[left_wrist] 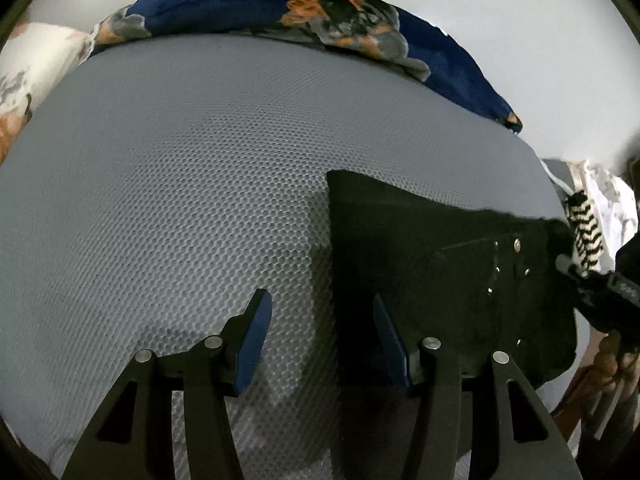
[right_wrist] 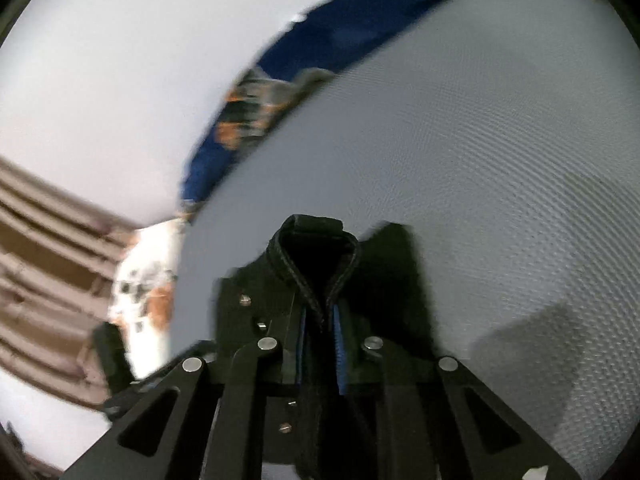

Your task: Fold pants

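Denim, black and thick by the look of the stitched seams: black jeans (left_wrist: 440,248) lying on the right part of a grey honeycomb-textured mattress (left_wrist: 180,160), already doubled into a compact dark slab with rivets and a pocket edge showing near the waist. Probably middling in weight, limp rather than stiff, yet with enough body at the seams and waistband to hold a crease. Rough enough not to slide from rubber pads; nothing fragile about it.

Right gripper (right_wrist: 320,328) pinching a raised fold of the jeans (right_wrist: 316,256), blue pads pressed together on a doubled seam that loops up ahead of the fingertips. Good hold, judging by the thick hem there; thin single layers elsewhere likely to slip or bunch.

Left gripper (left_wrist: 320,320) half spread, nothing between the blue pads (left_wrist: 256,332), hovering over bare mattress just beside the left edge of the jeans.

Best second hold, in my judgement: the near left corner of the slab, on a seam or hem, so both corners travel together and the cloth does not sag between them.

Beyond the mattress, a navy floral blanket (left_wrist: 248,8) bunched along the far edge.
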Motion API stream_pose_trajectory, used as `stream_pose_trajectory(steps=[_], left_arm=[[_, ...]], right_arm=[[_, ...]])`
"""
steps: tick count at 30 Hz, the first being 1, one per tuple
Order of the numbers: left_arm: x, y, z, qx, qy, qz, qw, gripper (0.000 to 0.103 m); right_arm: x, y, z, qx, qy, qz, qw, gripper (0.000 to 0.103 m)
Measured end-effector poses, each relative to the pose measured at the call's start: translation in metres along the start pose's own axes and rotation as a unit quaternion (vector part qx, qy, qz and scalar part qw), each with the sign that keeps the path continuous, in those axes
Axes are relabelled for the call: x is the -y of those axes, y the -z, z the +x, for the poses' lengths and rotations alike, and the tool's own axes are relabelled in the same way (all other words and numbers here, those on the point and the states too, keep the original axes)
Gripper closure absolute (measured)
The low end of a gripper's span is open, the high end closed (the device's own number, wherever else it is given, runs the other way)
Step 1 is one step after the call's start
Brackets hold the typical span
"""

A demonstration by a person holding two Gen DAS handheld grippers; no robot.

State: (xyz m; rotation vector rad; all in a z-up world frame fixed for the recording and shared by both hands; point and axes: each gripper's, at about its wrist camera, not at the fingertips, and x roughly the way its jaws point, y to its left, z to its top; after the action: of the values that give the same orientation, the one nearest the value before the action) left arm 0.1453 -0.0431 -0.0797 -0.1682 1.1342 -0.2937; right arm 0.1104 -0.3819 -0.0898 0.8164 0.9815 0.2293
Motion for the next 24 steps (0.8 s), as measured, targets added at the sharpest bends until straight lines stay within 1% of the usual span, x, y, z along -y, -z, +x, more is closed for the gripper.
stream_pose_trajectory(steps=[2,5,7,9,11,14,18,19,21,24], left_arm=[[0.002,-0.001,0.007,-0.003,-0.007,0.008,0.9999,0.049],[0.005,0.000,0.021,-0.013,-0.022,0.025,0.9994,0.049],[0.006,-0.001,0.031,-0.025,-0.030,0.036,0.9986,0.049],[0.005,-0.002,0.036,-0.029,-0.031,0.040,0.9983,0.048],[0.004,-0.004,0.036,-0.034,-0.031,0.039,0.9982,0.048],[0.003,-0.003,0.033,-0.036,-0.026,0.035,0.9984,0.048],[0.006,0.013,0.023,-0.047,-0.009,0.043,0.9979,0.048],[0.007,0.019,0.021,-0.047,-0.007,0.047,0.9977,0.048],[0.011,0.026,0.017,-0.041,-0.017,0.057,0.9974,0.048],[0.013,0.036,0.011,-0.046,-0.006,0.061,0.9971,0.048]], right_arm=[[0.014,0.001,0.008,-0.004,0.026,0.009,1.000,0.092],[0.025,0.001,0.013,-0.004,0.020,0.026,0.999,0.092],[0.025,0.001,0.014,-0.004,0.028,0.016,0.999,0.090],[0.022,0.001,0.016,-0.007,0.037,0.010,0.999,0.088],[0.020,0.001,0.015,-0.006,0.044,0.012,0.999,0.083],[0.014,0.006,0.006,0.000,0.057,0.009,0.998,0.080],[0.004,0.019,-0.015,0.006,0.075,-0.008,0.997,0.080],[0.002,0.024,-0.020,0.006,0.075,-0.012,0.997,0.080],[-0.001,0.033,-0.030,0.006,0.074,-0.013,0.997,0.080],[-0.005,0.046,-0.036,0.002,0.072,-0.015,0.997,0.080]])
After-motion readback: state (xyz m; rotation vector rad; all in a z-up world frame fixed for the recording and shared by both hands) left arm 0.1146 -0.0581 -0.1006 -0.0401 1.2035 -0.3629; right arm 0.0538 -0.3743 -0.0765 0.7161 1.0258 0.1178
